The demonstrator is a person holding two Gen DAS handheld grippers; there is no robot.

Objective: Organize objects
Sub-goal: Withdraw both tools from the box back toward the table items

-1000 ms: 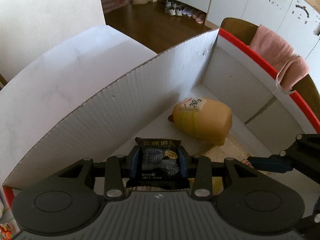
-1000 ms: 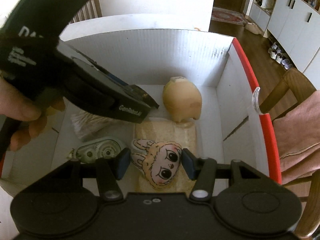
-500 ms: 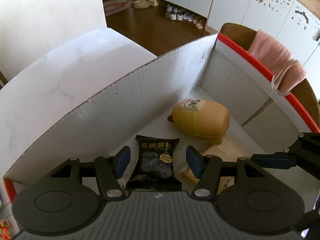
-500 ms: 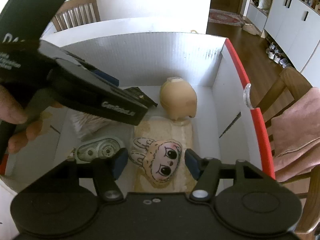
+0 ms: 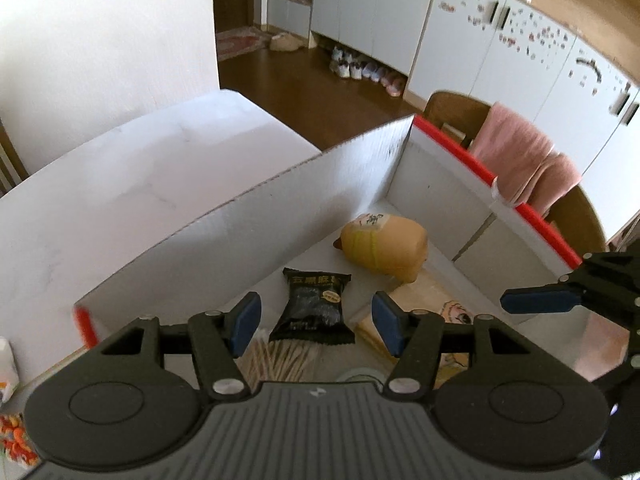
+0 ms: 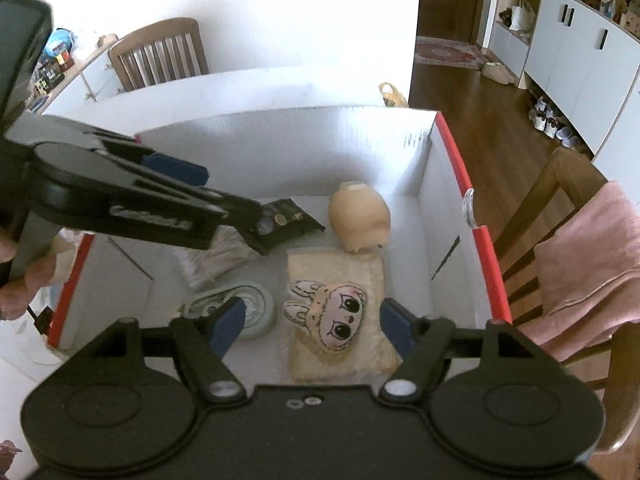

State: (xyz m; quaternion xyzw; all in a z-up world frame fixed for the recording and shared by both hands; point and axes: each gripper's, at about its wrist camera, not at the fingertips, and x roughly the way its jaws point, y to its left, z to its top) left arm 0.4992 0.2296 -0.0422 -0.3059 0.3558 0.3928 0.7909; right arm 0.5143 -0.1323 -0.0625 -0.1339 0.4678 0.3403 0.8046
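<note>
Now both grippers hang above a white cardboard box [image 6: 280, 148] with a red-edged rim, which stands on a white bench [image 5: 140, 168].

In the left wrist view, the left gripper [image 5: 316, 323] fills the lower part of the frame. Its jaws stand about half open, having just been opening, and grip nothing; the black snack packet [image 5: 314, 305] lies flat on the box floor between and beyond the blue pads, free of both. Under the packet's near end, low in the frame, spreads a bundle of pale sticks [image 5: 280, 356]. Above and right of the packet a tan, rounded toy [image 5: 384, 245] with a label on one end lies on its side, close to the box's far wall.

In the right wrist view, the right gripper [image 6: 310, 326] sits at bottom centre. Its jaws are wide apart, having just been opening further, and hold nothing. Between the pads, lower on the box floor, lies a flat cartoon-faced charm [image 6: 328, 318] with rabbit ears, resting on a beige cloth [image 6: 340, 272]. Left of the charm, partly behind the left pad, sits a pale green round tape dispenser [image 6: 244, 304]. The tan toy appears at centre, just above the cloth.

At the right edge of that frame, a pink towel [image 6: 592, 260] drapes over a wooden chair [image 6: 560, 184] beside the box.
</note>
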